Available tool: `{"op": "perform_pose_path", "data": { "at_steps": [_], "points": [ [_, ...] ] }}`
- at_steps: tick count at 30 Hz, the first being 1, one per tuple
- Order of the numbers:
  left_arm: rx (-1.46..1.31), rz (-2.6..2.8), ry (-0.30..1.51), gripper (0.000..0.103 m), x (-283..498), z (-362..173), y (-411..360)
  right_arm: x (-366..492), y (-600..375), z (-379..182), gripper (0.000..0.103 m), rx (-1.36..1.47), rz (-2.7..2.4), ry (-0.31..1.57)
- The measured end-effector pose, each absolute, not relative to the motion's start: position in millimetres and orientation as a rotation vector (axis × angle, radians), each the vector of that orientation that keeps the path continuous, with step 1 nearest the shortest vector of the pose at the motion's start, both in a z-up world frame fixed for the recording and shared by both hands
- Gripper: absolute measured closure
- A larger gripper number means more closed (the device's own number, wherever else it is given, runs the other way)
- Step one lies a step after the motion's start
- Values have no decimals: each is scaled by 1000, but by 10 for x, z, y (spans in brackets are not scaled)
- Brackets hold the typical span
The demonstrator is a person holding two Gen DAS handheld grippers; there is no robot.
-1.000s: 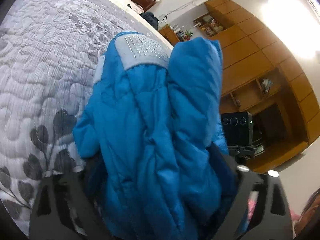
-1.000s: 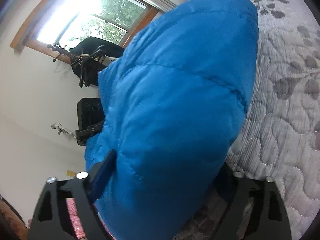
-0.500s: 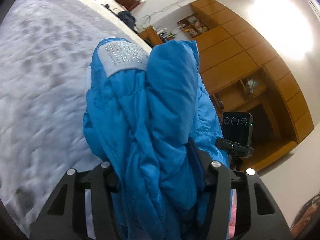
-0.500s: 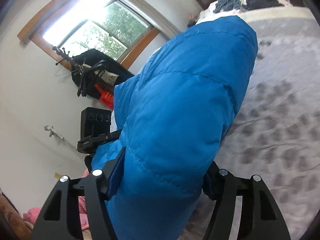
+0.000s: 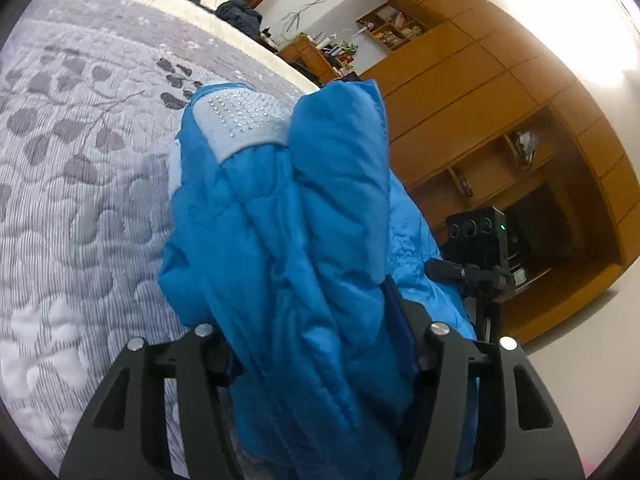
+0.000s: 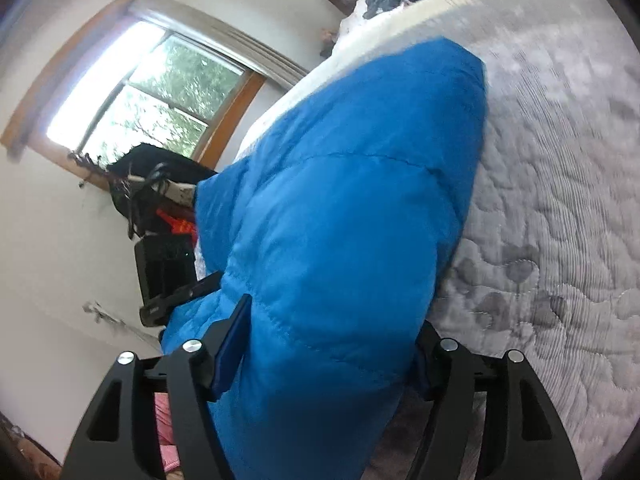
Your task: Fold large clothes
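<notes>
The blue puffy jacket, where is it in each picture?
Left wrist view: the blue puffy jacket fills the middle, bunched in the left tool, with its pale studded patch at the top.
Right wrist view: the jacket fills the middle, clamped in the right tool.
Shared landmark: the grey leaf-patterned quilt beneath it.

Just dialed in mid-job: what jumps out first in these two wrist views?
The bright blue puffer jacket fills the middle of both views, bunched between the fingers of the left gripper and the right gripper. On it, near the top of the left view, sits a pale studded patch. Under and beside it spreads the grey leaf-patterned quilt.
</notes>
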State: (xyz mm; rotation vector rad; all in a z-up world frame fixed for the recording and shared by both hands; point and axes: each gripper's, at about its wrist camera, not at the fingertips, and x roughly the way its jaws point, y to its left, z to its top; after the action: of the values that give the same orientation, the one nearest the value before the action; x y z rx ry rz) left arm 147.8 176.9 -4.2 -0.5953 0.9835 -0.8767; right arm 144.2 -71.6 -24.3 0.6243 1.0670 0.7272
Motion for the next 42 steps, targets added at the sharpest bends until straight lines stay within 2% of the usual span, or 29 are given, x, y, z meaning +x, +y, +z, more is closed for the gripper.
{"op": "perform_pose_path", "data": {
  "at_steps": [8,14,20,23,27,30,31,32,35,37,42],
  "points": [
    [-573,-834,986,32,1416,-9,1729,1337,-834,-361,17,620,664,1052],
    [-513,-715,937,30,1140,255,2049,955,-895,16,17,465,492,983],
    [-536,-734,841,30,770,776,2256,607,-794,290,17,400,494,954],
    [-516,-801,850,29,639,938,2077,492,-703,356,17,376,499,954],
    [-457,-808,945,29,532,834,1814,434,-610,388,17,374,511,956],
    [-454,-801,1009,49,541,702,1710,391,-588,382,17,371,514,961],
    [-447,-802,1015,63,539,684,1696,384,-582,376,17,370,517,963],
    [-449,-802,1019,67,563,669,1701,371,-571,383,17,369,518,964],
    [-467,-800,1016,86,553,668,1773,356,-534,381,17,359,525,967],
    [-450,-791,1020,91,507,640,1843,358,-508,357,17,356,527,972],
    [-470,-761,1112,88,499,257,1947,356,-490,282,16,355,524,977]
  ]
}}
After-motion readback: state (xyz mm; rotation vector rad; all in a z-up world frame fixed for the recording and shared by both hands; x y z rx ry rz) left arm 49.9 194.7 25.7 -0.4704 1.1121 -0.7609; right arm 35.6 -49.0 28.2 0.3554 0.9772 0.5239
